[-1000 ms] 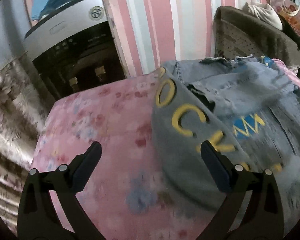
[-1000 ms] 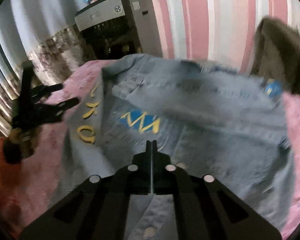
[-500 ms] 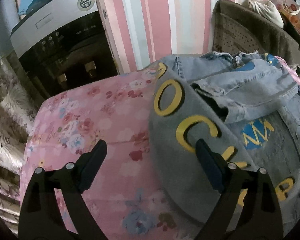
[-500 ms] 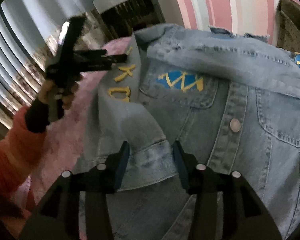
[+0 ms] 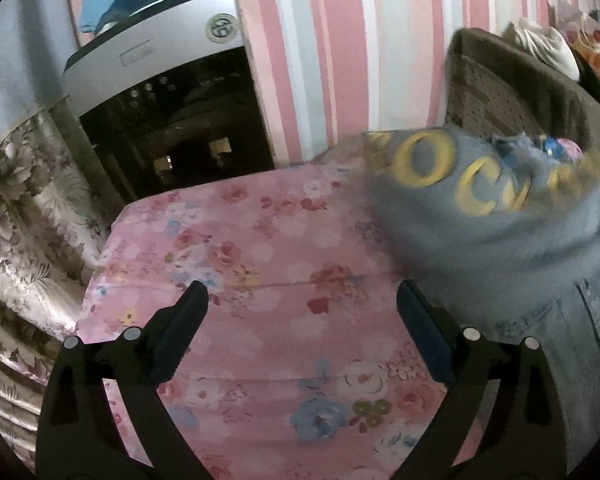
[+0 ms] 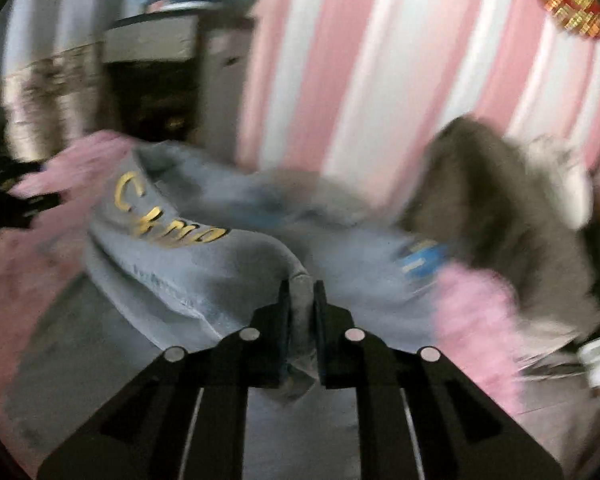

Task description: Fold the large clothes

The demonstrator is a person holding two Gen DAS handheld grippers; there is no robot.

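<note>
Right gripper: jaws closing on a fold of the denim jacket; the cloth is pinched between the two pads and rises from the bed to the fingertips.
Left gripper: jaws wide apart with nothing between them, hanging over the bare floral sheet.
Jacket relative to left gripper: up and to the right of the fingers, its near edge just beside the right finger; not touching the pads.
Jacket relative to right gripper: directly ahead and under the fingers, a sleeve with yellow letters trailing away to the left.
Jacket position: on the pink floral bed, near the striped wall, with a brown cushion behind it.
Count: one jacket, two grippers, one water dispenser at the bed's far left corner, one white bag on top of the cushion.
Letters: several yellow characters on the sleeve; they cannot be read as a word.
Blue patch: one, on the jacket's far side, smeared.
Hard to make out: the right wrist view is heavily blurred; the left gripper shows there only as a dark shape at the left edge.
Cut off: the jacket's lower right part runs out of the left wrist view.
</note>
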